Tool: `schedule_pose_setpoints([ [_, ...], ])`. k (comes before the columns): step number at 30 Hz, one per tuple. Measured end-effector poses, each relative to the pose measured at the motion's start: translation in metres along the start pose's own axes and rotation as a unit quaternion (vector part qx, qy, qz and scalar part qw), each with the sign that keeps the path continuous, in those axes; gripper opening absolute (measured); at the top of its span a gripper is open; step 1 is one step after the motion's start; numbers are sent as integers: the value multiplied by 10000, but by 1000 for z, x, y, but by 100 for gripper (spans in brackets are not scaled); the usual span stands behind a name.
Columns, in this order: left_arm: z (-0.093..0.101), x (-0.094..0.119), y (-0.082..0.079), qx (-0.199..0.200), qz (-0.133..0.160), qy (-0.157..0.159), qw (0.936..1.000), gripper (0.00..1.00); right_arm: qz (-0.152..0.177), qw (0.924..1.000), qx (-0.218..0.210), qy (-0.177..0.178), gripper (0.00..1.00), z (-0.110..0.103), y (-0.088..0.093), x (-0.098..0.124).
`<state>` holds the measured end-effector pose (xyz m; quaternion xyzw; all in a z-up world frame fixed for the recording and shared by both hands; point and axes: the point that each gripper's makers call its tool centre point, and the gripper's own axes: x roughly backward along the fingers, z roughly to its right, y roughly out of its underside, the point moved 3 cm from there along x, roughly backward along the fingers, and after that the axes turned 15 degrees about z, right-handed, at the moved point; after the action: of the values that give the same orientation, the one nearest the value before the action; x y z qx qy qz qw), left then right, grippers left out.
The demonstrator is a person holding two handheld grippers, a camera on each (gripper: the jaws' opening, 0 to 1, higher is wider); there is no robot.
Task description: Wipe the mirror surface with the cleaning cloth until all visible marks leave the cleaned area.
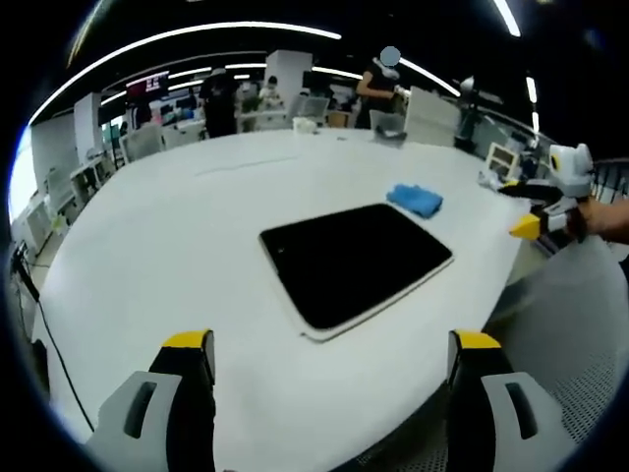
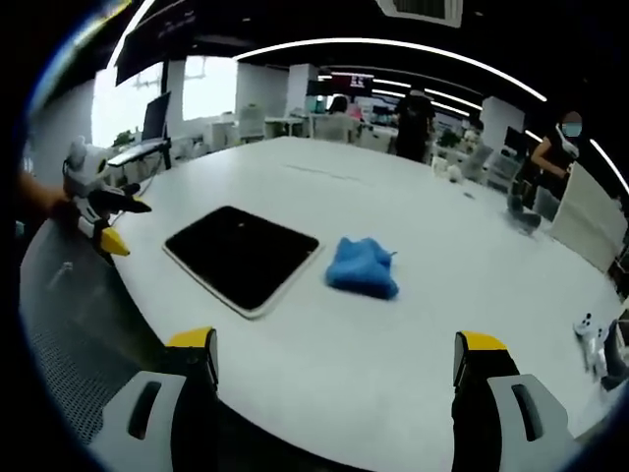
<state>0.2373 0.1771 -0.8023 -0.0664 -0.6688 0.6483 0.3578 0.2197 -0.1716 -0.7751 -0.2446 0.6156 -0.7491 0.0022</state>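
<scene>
The crumpled blue cleaning cloth [image 2: 363, 267] lies on the white table [image 2: 413, 324] just beside the dark rectangular mirror [image 2: 242, 254] — straight ahead of the empty, wide-open right gripper [image 2: 334, 359], the nearer one — while the left gripper [image 1: 334, 354] gapes empty too.

Bright office, white table [image 1: 197, 226], ceiling strip-lights [image 2: 393, 47]
</scene>
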Motion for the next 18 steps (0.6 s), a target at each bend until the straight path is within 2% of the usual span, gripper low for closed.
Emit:
schedule_pose_setpoints([
  [1, -2, 0, 4, 37, -109, -70, 9999, 99, -119, 9997, -195, 46, 100, 1, 5, 0],
  [3, -3, 1, 5, 157, -98, -103, 9998, 99, -249, 9996, -141, 58, 100, 3, 11, 0],
  [5, -2, 1, 2, 175, 6, -72, 9998, 99, -225, 9997, -28, -10, 100, 0, 9, -1],
  [6, 0, 0, 0, 56, 29, -12, 10000, 99, -208, 9998, -16, -67, 100, -3, 8, -1],
  [8, 2, 0, 1, -41, -30, 58, 10000, 99, -204, 9998, -1, -92, 100, -4, 8, 0],
  [13, -4, 2, -1, 47, 82, -96, 9999, 99, -131, 9998, -143, -48, 100, -3, 5, 1],
  [16, -8, 3, -2, 121, 128, -202, 9996, 99, -41, 9999, 73, -59, 100, -2, -2, -1],
  [18, -8, 3, 0, 78, 81, -179, 9998, 99, -75, 9999, 44, -118, 100, -4, -5, -3],
])
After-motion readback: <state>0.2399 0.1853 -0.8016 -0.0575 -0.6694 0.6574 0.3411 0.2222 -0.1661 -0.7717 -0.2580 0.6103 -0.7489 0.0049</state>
